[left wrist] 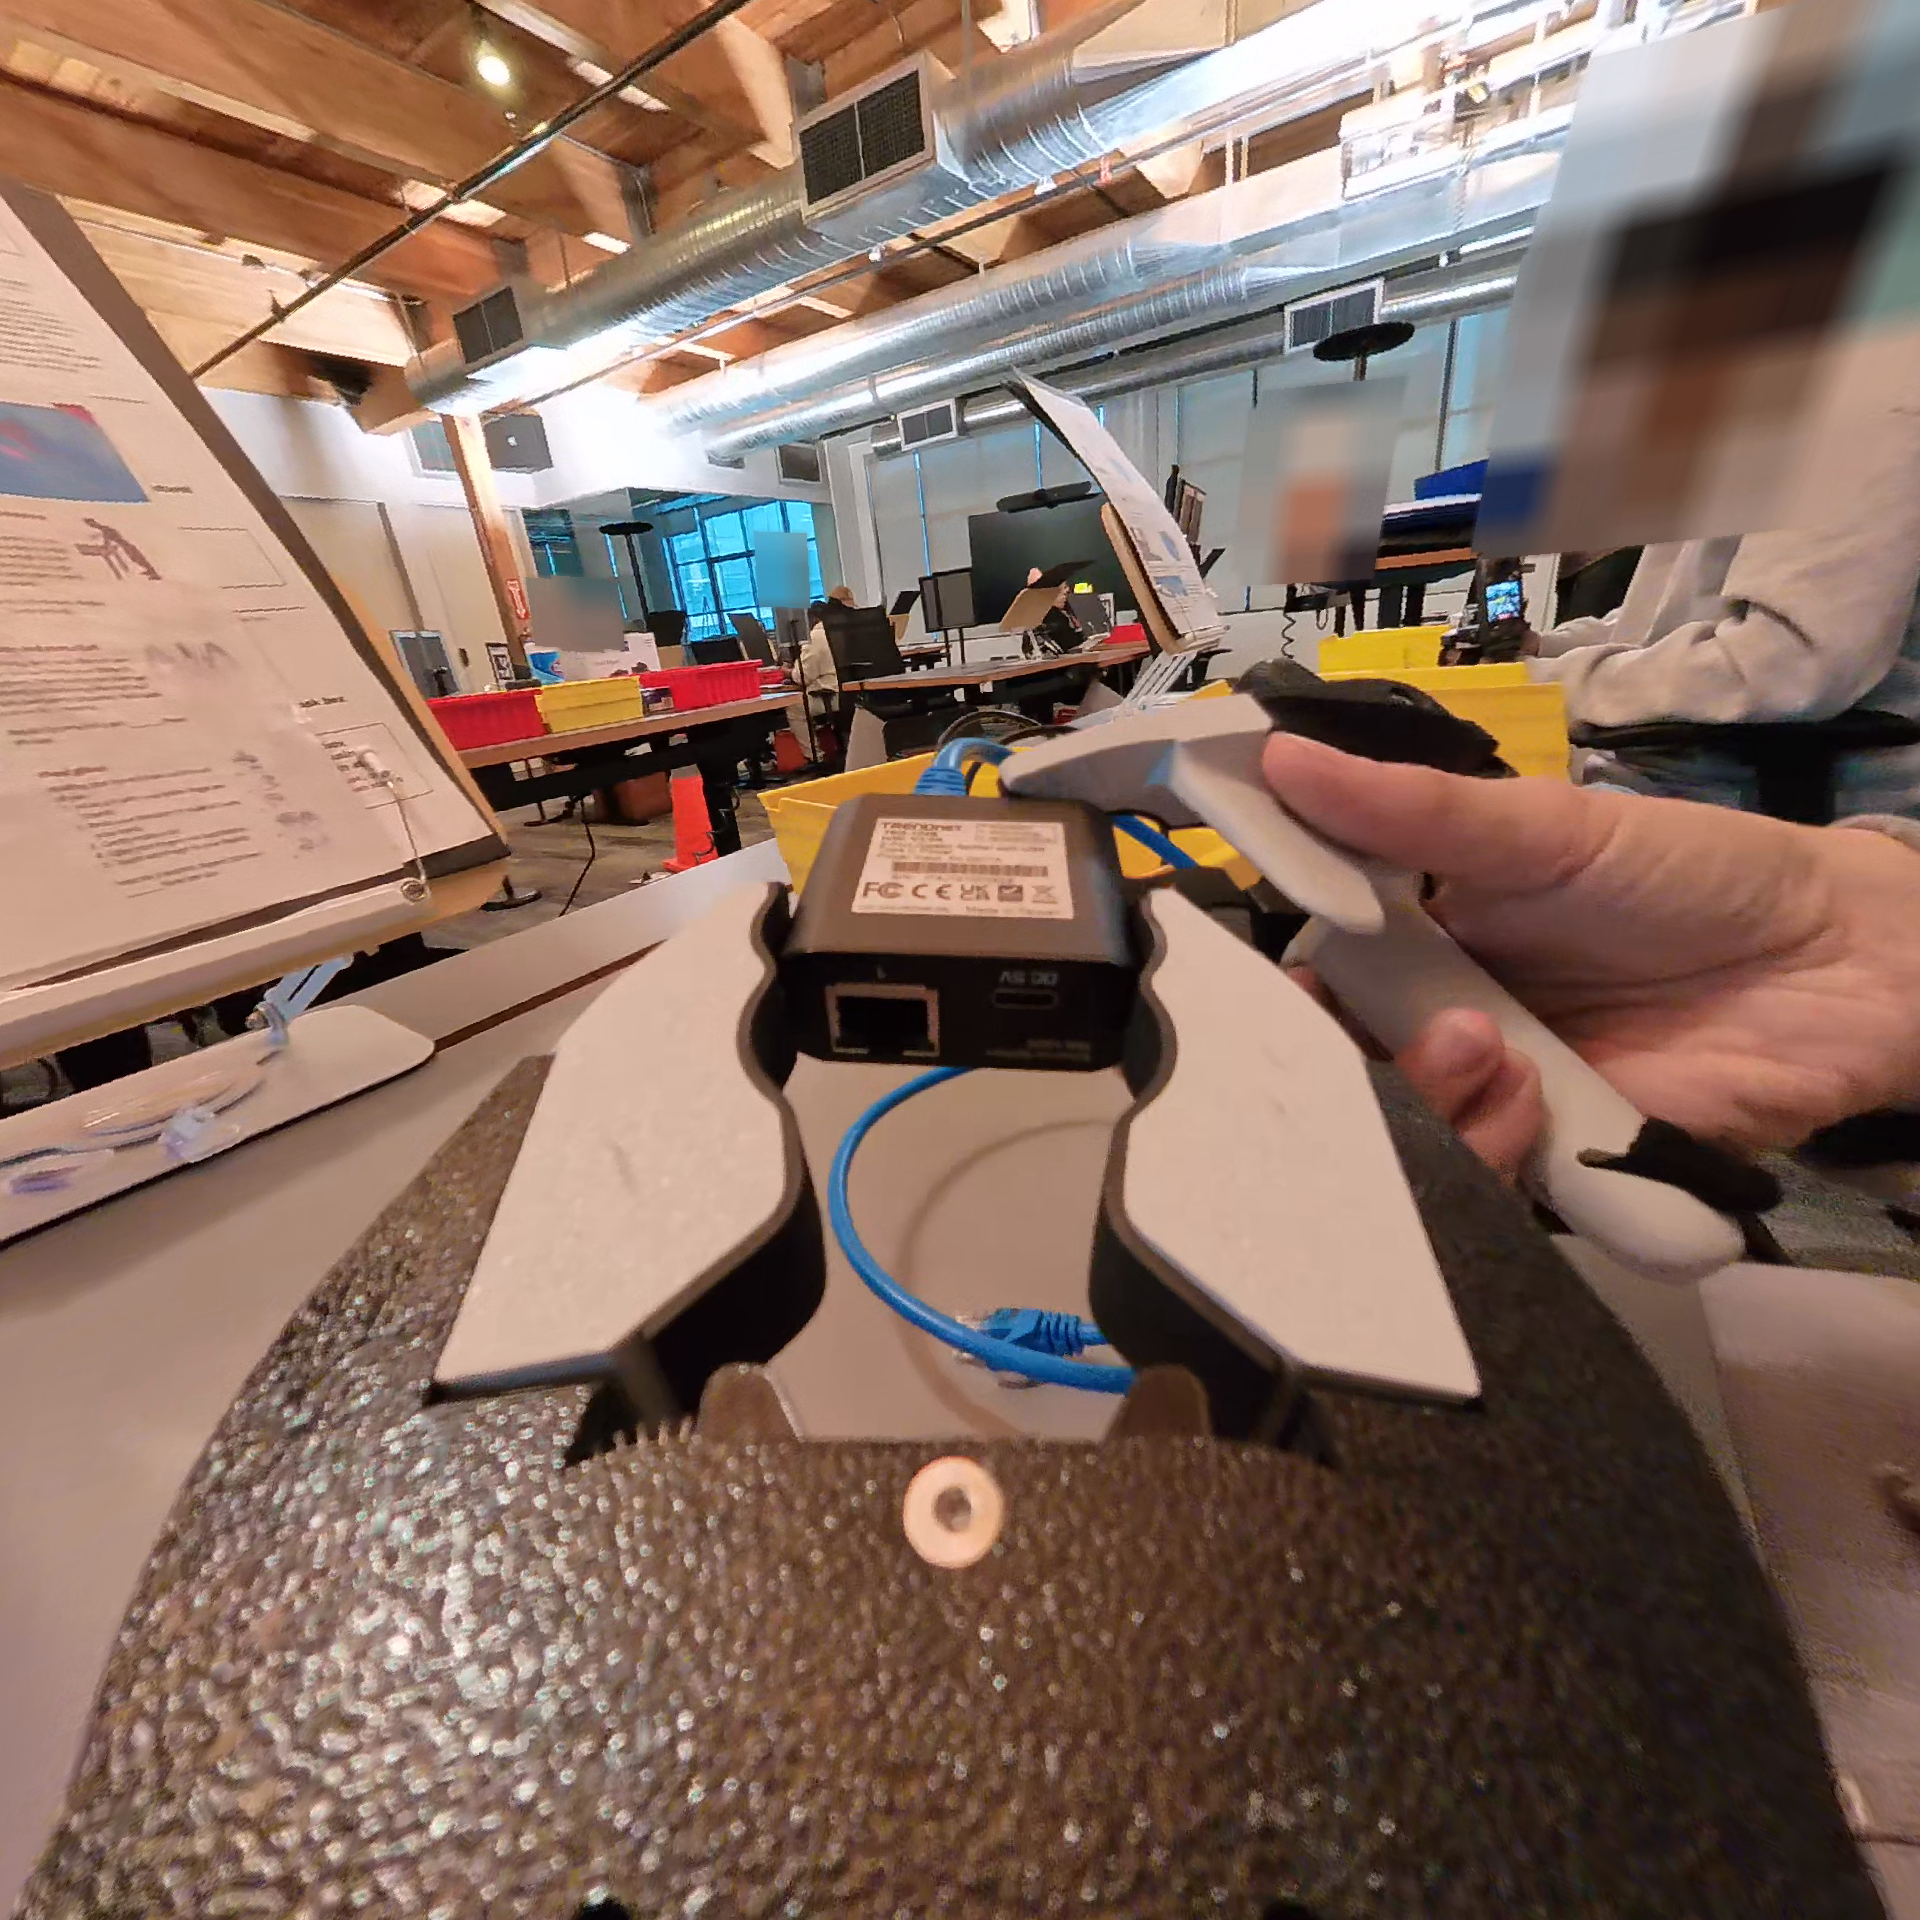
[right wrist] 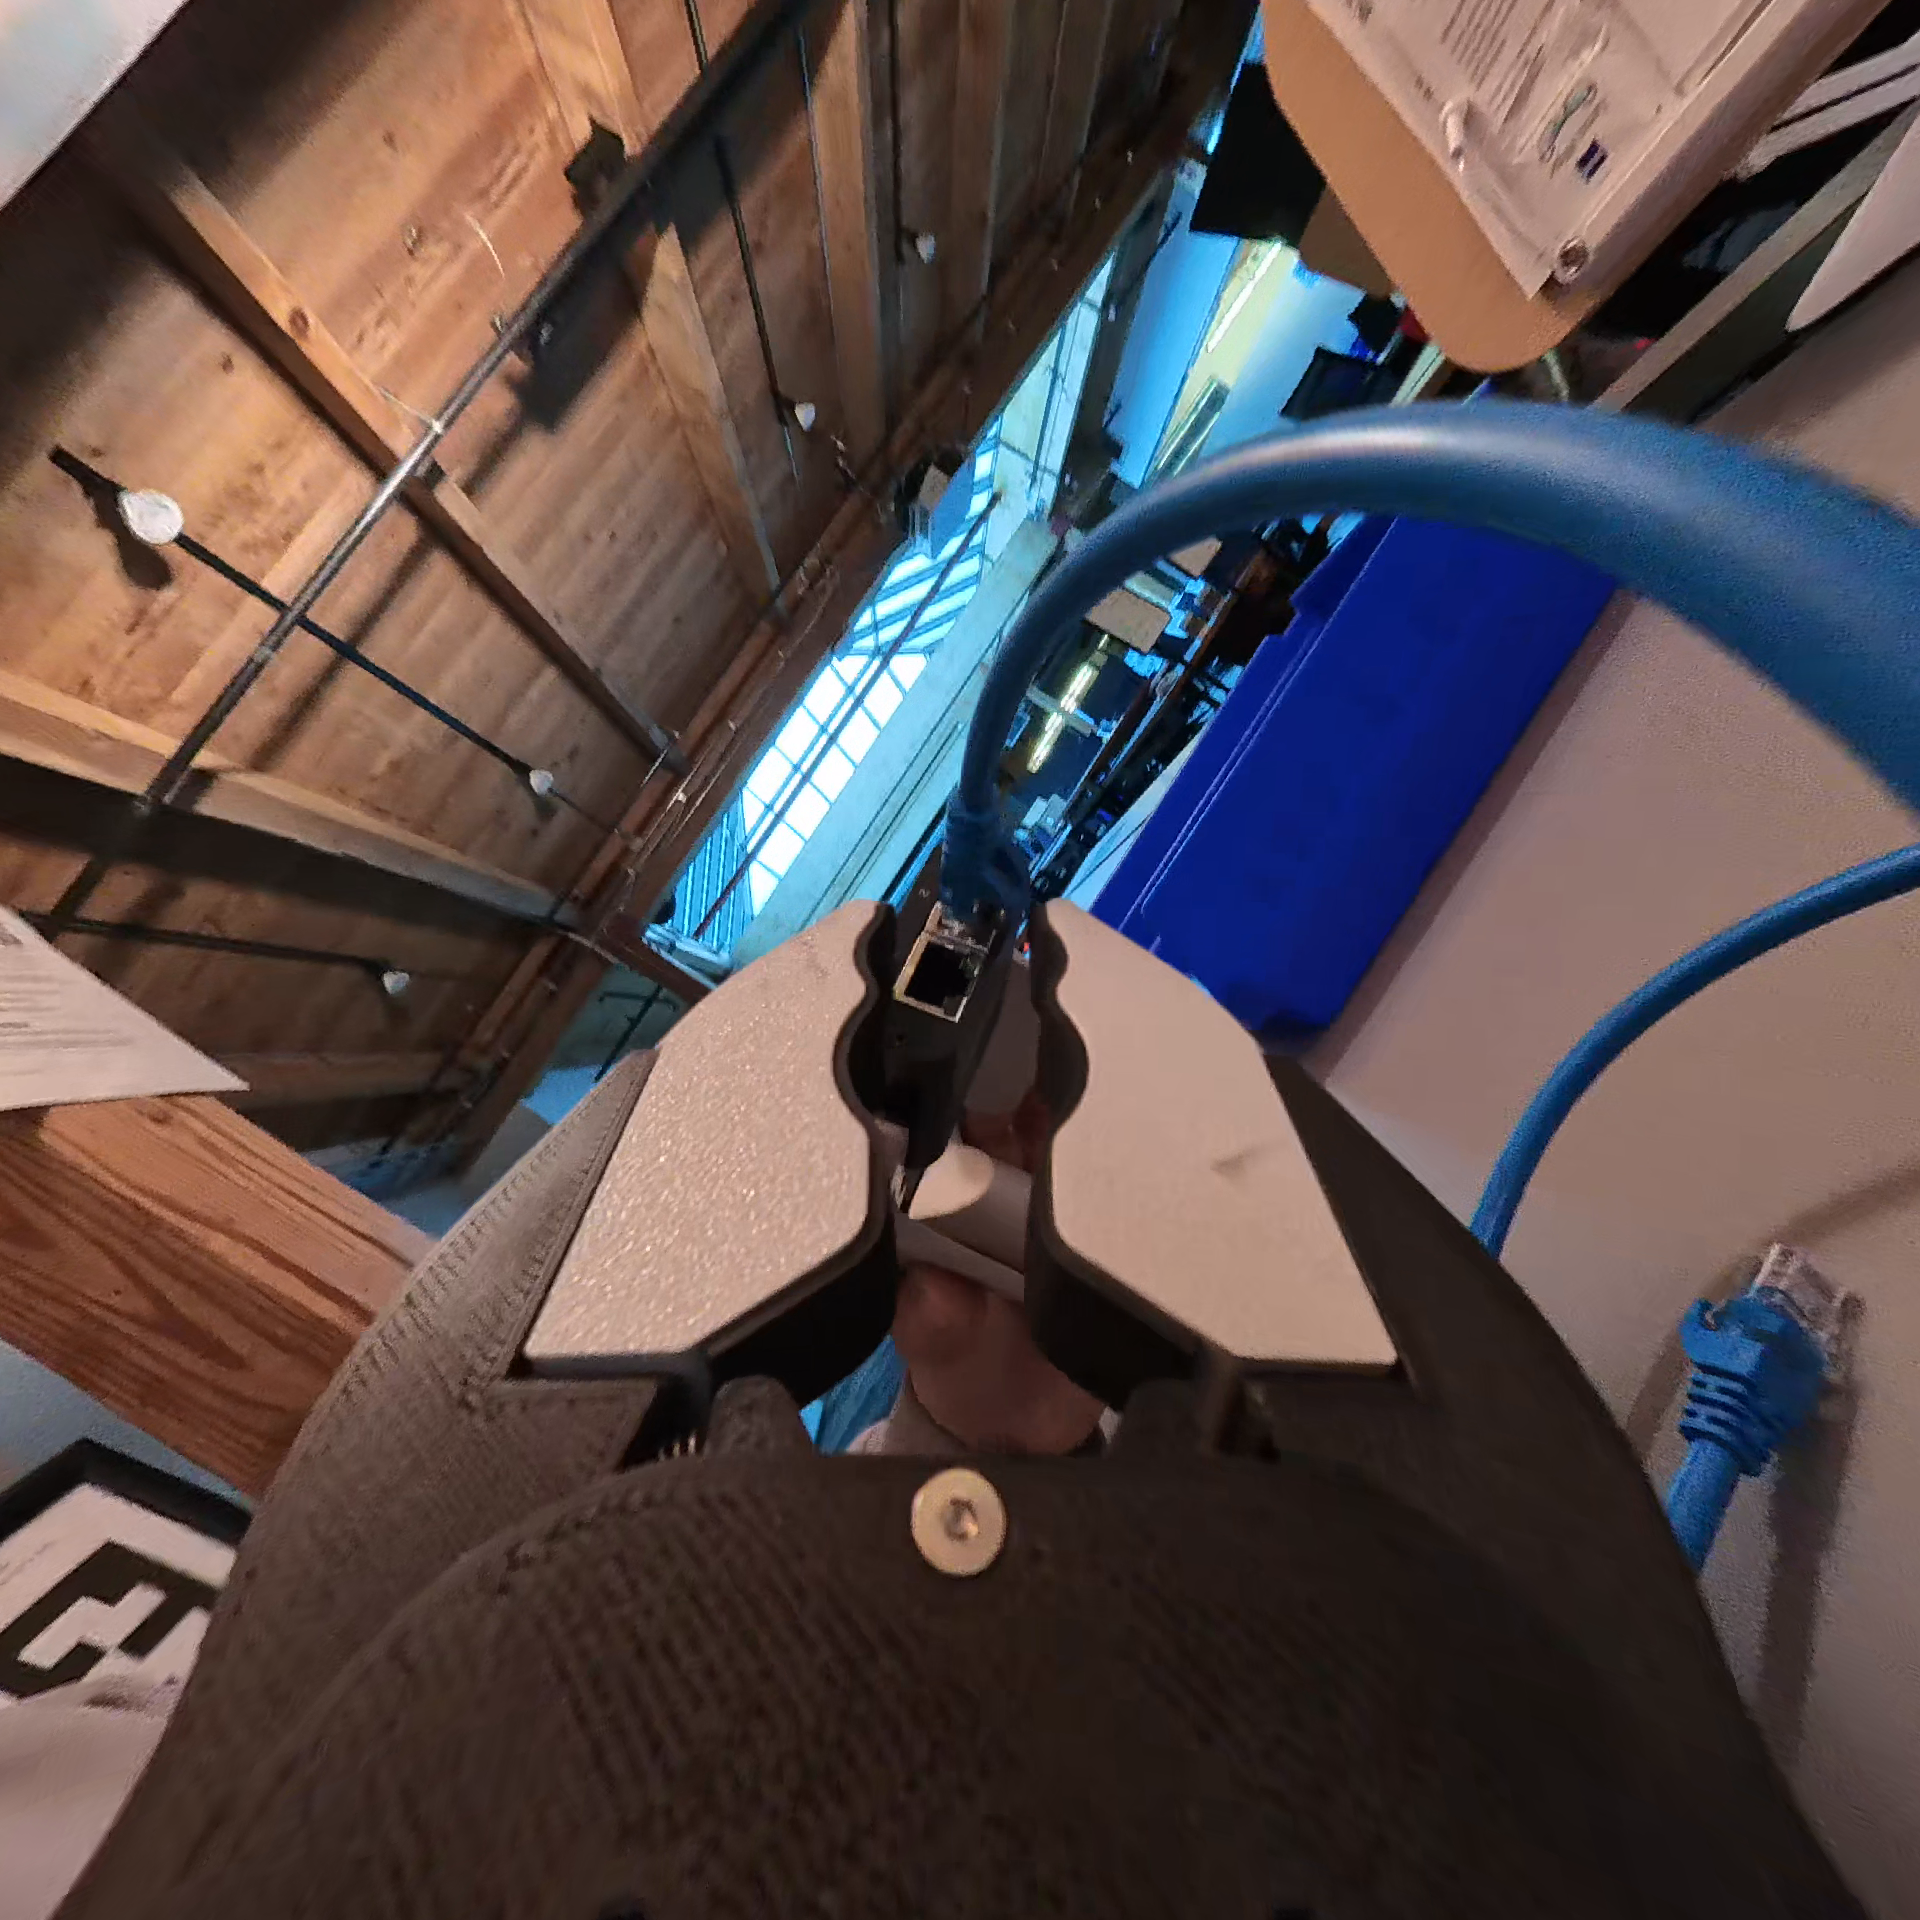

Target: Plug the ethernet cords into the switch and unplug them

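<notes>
My left gripper (left wrist: pixel 958 935) is shut on the sides of a small black switch (left wrist: pixel 1049 997) and holds it above the table, white label up. An empty port (left wrist: pixel 883 1018) faces this camera. A blue ethernet cord (left wrist: pixel 951 764) is plugged into the switch's far end. My right gripper (right wrist: pixel 961 935), also in the left wrist view (left wrist: pixel 1299 862) in a hand, closes narrowly over that far end of the switch (right wrist: pixel 940 982), just behind the plugged cord (right wrist: pixel 977 862); an empty port sits beside it. A loose blue plug (left wrist: pixel 1029 1330) lies on the table, also in the right wrist view (right wrist: pixel 1756 1340).
The grey table (left wrist: pixel 156 1351) carries a tilted document stand (left wrist: pixel 156 623) at the left. Yellow bins (left wrist: pixel 810 821) stand behind the switch. A blue bin (right wrist: pixel 1351 779) sits at the table's far side. A person in a grey sleeve (left wrist: pixel 1714 644) stands at the right. Less than 4 cm separates the two grippers' tips. Between my right fingertips and the loose blue plug (left wrist: pixel 1029 1330) there is roughly 12 cm.
</notes>
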The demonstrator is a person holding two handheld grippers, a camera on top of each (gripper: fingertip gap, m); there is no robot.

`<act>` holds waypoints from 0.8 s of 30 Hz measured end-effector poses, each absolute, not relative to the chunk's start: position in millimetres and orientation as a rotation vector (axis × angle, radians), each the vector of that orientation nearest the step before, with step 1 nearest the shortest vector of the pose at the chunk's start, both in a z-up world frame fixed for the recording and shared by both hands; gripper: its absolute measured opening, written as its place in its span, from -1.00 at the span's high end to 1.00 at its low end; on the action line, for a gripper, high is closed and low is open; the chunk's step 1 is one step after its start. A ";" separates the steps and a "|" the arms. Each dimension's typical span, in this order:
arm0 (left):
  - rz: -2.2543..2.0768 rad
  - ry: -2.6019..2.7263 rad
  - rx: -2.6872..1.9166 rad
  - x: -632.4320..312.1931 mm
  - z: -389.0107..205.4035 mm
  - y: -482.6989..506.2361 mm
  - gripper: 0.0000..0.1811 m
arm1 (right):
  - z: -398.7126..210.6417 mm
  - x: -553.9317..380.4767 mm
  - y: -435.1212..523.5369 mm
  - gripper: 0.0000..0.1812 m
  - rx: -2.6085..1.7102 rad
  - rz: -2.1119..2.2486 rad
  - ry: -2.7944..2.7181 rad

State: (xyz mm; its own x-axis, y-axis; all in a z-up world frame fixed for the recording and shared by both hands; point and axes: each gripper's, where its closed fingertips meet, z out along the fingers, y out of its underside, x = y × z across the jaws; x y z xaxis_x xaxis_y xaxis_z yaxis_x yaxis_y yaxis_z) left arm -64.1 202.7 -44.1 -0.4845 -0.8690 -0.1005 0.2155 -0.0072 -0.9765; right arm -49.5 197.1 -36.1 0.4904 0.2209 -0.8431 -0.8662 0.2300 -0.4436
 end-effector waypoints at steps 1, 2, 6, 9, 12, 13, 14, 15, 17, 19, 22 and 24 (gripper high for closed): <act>-1.619 1.428 -0.719 -64.1 -44.4 201.9 0.33 | -37.2 -47.1 196.4 0.78 -1.079 0.829 0.748; -1.609 1.428 -0.715 -64.0 -44.4 201.4 0.33 | -39.0 -45.6 196.1 0.83 -1.082 0.811 0.757; -1.582 1.457 -0.689 -63.9 -47.2 196.7 0.33 | -39.7 -45.8 197.2 0.74 -1.059 0.846 0.769; -1.563 1.466 -0.680 -63.1 -49.3 193.8 0.33 | -42.3 -45.0 197.6 0.76 -1.058 0.838 0.787; -1.545 1.471 -0.677 -62.3 -50.4 192.7 0.33 | -44.3 -43.3 197.6 0.79 -1.043 0.856 0.812; -1.540 1.472 -0.679 -62.1 -50.8 192.8 0.33 | -43.8 -43.6 197.5 0.81 -1.032 0.871 0.810; -1.536 1.472 -0.678 -61.9 -51.0 192.9 0.33 | -43.7 -44.1 197.6 0.82 -1.020 0.891 0.813; -1.533 1.473 -0.677 -61.9 -51.4 193.0 0.33 | -44.3 -44.3 197.7 0.82 -1.012 0.904 0.821; -1.530 1.478 -0.675 -61.8 -52.6 193.2 0.33 | -45.7 -44.7 197.8 0.83 -1.012 0.909 0.820; -1.526 1.487 -0.671 -61.7 -54.3 192.8 0.32 | -47.2 -44.4 197.4 0.83 -1.016 0.899 0.820; -1.510 1.503 -0.664 -61.5 -56.9 191.9 0.33 | -49.9 -43.8 196.5 0.83 -1.004 0.901 0.822; -1.498 1.518 -0.659 -61.2 -59.0 191.3 0.33 | -52.2 -43.6 195.9 0.83 -0.988 0.917 0.824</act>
State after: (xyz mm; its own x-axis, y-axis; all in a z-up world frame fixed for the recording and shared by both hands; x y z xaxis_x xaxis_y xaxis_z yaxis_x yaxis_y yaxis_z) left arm -61.2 191.3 -59.0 -0.4731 -0.8538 -0.2172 0.2059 0.1326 -0.9695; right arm -43.6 195.9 -52.2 0.3854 0.2510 -0.8880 -0.9095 0.2655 -0.3197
